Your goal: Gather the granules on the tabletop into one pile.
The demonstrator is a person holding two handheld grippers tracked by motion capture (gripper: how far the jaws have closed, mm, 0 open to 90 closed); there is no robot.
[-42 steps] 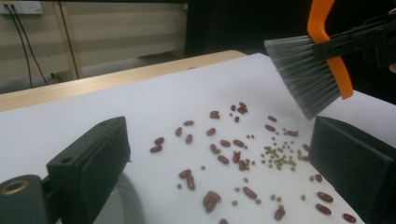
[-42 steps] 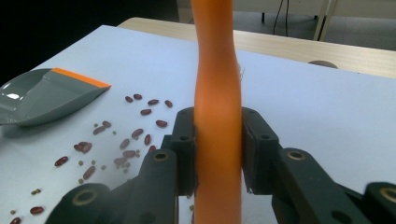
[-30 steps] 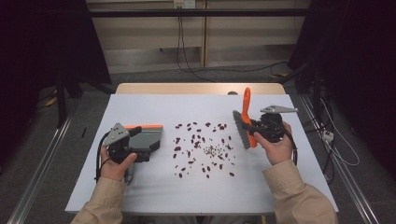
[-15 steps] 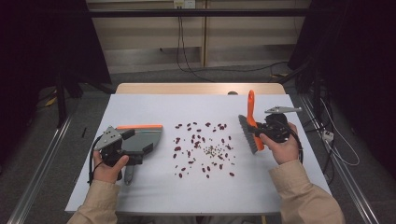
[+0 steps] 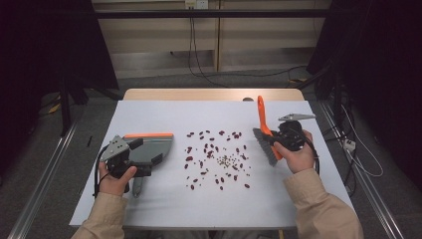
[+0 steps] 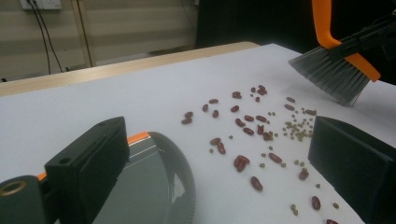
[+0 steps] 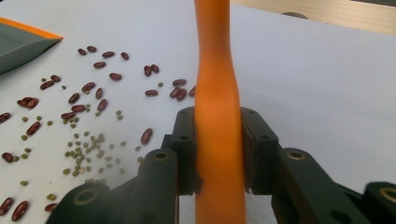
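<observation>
Sweeping hard risks flinging the scattered red and green beans (image 5: 216, 157) past the grey, orange-edged dustpan (image 5: 149, 148). The right gripper (image 7: 218, 154) clamps the orange-handled brush (image 5: 266, 139) above the white table (image 5: 308, 189); the left gripper's (image 5: 130, 158) hold is unclear.

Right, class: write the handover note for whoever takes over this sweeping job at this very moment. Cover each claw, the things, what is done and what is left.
Left claw: jaws wide apart, over the back of the grey dustpan; a grip on it is not clear.
Right claw: shut on the orange handle of the brush, bristles down at the right edge of the spill.
Beans: red and small green ones scattered mid-table, between pan and brush.
Done: tools in place either side; no beans show in the pan.
Left: probably sweep the beans leftward into the dustpan.
</observation>
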